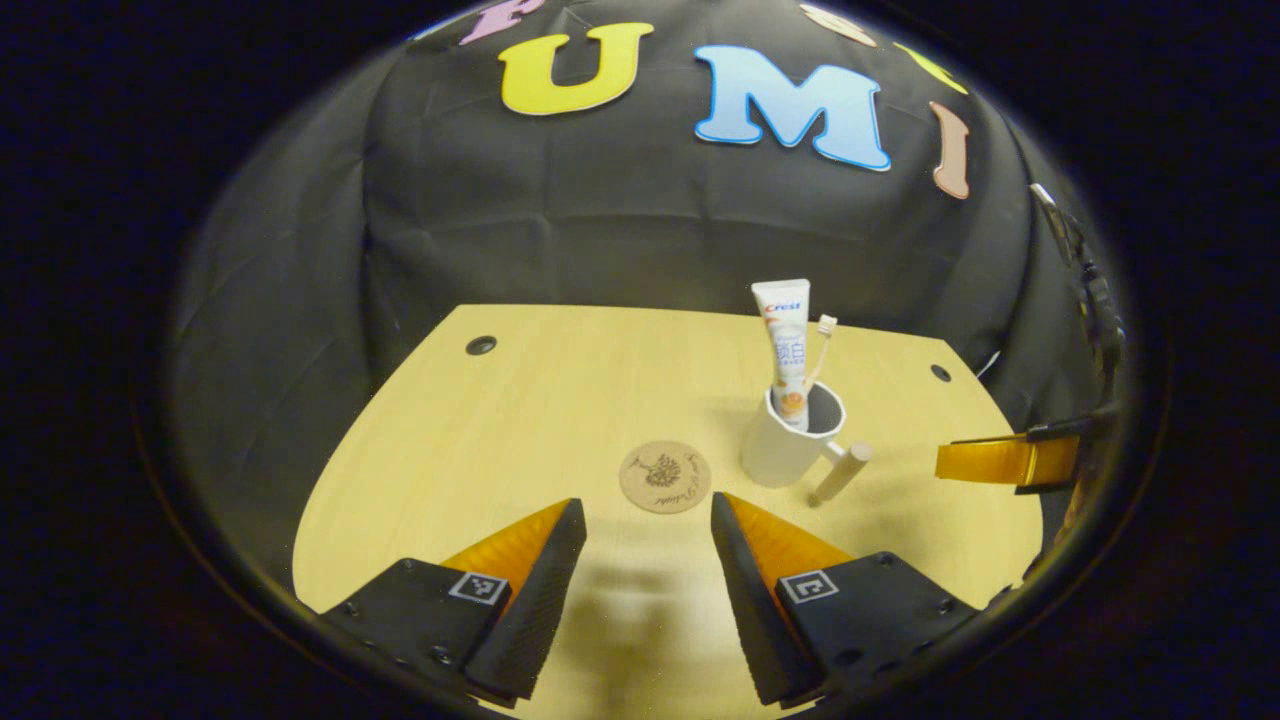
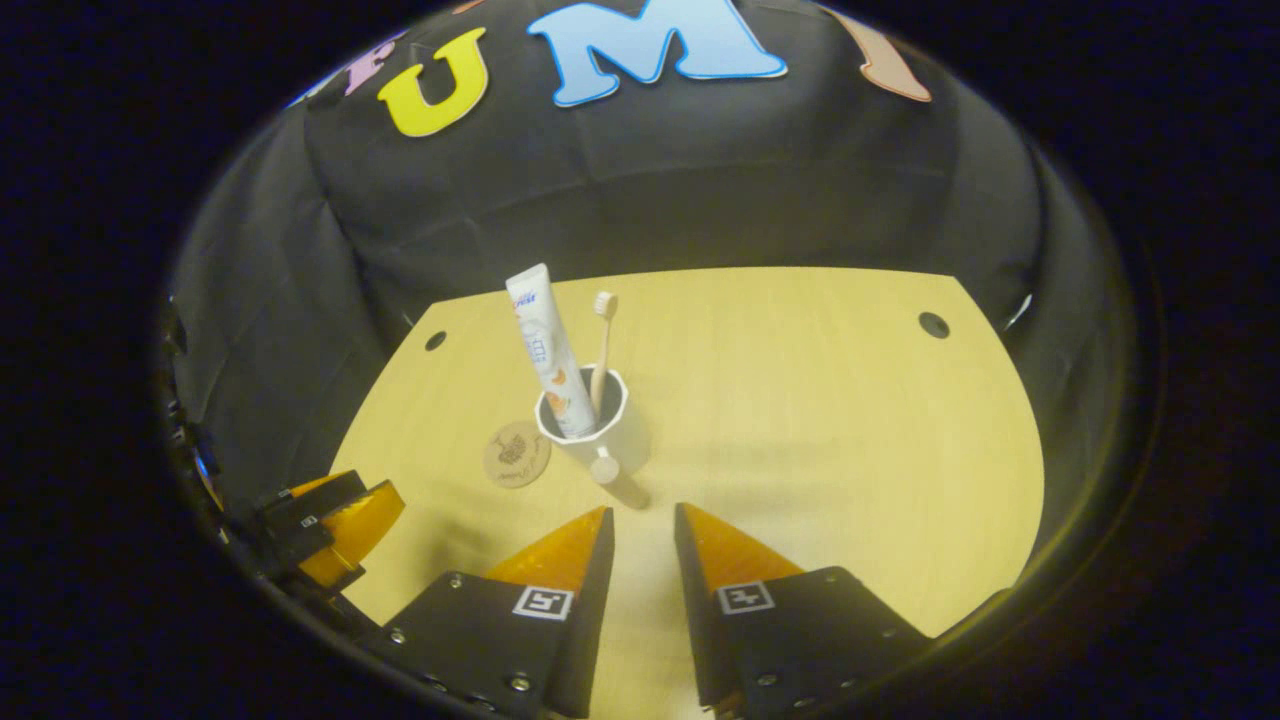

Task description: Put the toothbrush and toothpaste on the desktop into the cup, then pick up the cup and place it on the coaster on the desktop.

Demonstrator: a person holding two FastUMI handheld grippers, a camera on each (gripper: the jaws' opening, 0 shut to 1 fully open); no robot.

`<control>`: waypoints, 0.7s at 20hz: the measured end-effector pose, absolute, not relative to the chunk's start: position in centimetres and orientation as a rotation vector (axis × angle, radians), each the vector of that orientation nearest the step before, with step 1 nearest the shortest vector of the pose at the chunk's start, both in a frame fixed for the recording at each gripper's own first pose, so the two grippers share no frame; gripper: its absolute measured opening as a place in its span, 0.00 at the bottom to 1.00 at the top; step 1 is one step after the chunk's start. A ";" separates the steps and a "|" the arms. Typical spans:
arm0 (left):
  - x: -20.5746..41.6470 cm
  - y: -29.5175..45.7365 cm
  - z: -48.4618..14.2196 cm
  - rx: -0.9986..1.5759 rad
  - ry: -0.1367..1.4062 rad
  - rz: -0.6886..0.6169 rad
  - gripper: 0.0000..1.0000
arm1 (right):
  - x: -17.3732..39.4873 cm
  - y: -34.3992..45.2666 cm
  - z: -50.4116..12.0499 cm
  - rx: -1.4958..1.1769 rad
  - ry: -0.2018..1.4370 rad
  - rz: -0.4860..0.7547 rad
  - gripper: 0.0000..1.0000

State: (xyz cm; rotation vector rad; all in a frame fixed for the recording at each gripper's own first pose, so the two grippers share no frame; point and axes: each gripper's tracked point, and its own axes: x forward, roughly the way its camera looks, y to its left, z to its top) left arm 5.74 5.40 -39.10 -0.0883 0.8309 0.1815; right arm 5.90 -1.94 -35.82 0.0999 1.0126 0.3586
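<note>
Pale wood-grain table [image 1: 520,420], smooth with a soft sheen. Matt white cup [image 1: 780,450], ceramic by the look, with a bare wooden handle [image 1: 843,472]. Glossy plastic toothpaste [image 1: 788,345]; pale toothbrush [image 2: 601,350], material unclear. Round coaster [image 1: 665,477] of matt engraved wood. Creased, dull black cloth [image 1: 560,230] at the far side.

Light wood desktop [image 1: 560,400] w/ cable holes, creased black cloth wall [image 1: 600,220] behind, dim light.
</note>
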 end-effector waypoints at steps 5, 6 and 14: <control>2.9 8.8 -39.6 -0.113 0.858 0.264 0.83 | 7.0 -0.2 -37.3 -0.027 1.077 0.432 0.40; 2.4 9.3 -39.8 -0.121 0.864 0.277 0.83 | 7.1 0.2 -37.5 -0.047 1.088 0.445 0.40; 0.0 12.2 -40.9 -0.152 0.902 0.361 0.84 | 8.7 1.9 -40.2 -0.168 1.174 0.497 0.40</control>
